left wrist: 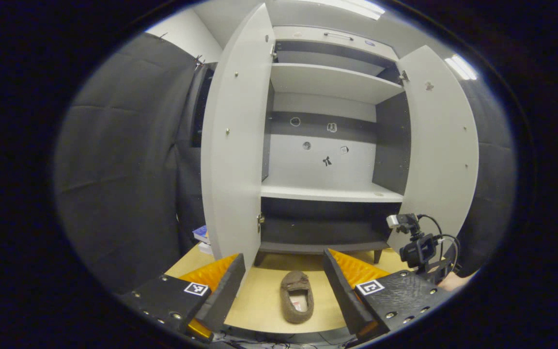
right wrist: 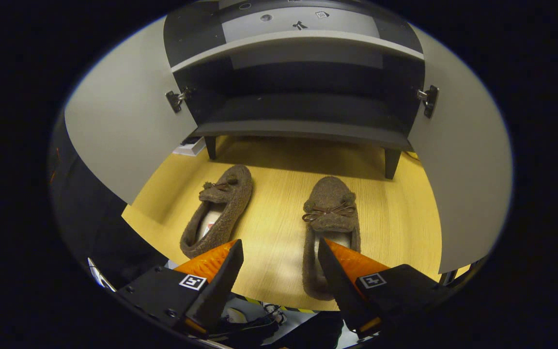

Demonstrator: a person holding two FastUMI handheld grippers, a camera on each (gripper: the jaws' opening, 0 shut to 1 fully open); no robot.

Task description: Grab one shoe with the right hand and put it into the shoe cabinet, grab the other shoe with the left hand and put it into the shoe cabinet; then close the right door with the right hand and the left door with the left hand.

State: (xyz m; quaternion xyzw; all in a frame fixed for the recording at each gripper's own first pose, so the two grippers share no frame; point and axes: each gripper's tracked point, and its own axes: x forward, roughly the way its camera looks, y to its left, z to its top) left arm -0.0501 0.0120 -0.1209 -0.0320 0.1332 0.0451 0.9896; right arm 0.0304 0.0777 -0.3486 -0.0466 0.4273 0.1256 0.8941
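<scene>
A: Right gripper view, item one: right claw (right wrist: 279, 271), fingers spread wide, nothing between them. Its right finger overlaps the heel end of the right-hand shoe (right wrist: 330, 218), brown, bow on top; whether it touches, I cannot tell.

B: Item two?

A: Second shoe (right wrist: 218, 213), ahead and left of that claw, apart from the first, both on the yellow wooden floor (right wrist: 279, 194). Beyond them, the shoe cabinet (right wrist: 303, 114), both doors swung open.

B: Left gripper view?

A: Left claw (left wrist: 284, 276), likewise spread and empty. One shoe (left wrist: 297, 296) lies on the floor between its fingers, farther off. Ahead, left door (left wrist: 233, 145) and right door (left wrist: 441, 145) open; shelves bare. Other gripper's camera (left wrist: 417, 245) sits to the right.
</scene>
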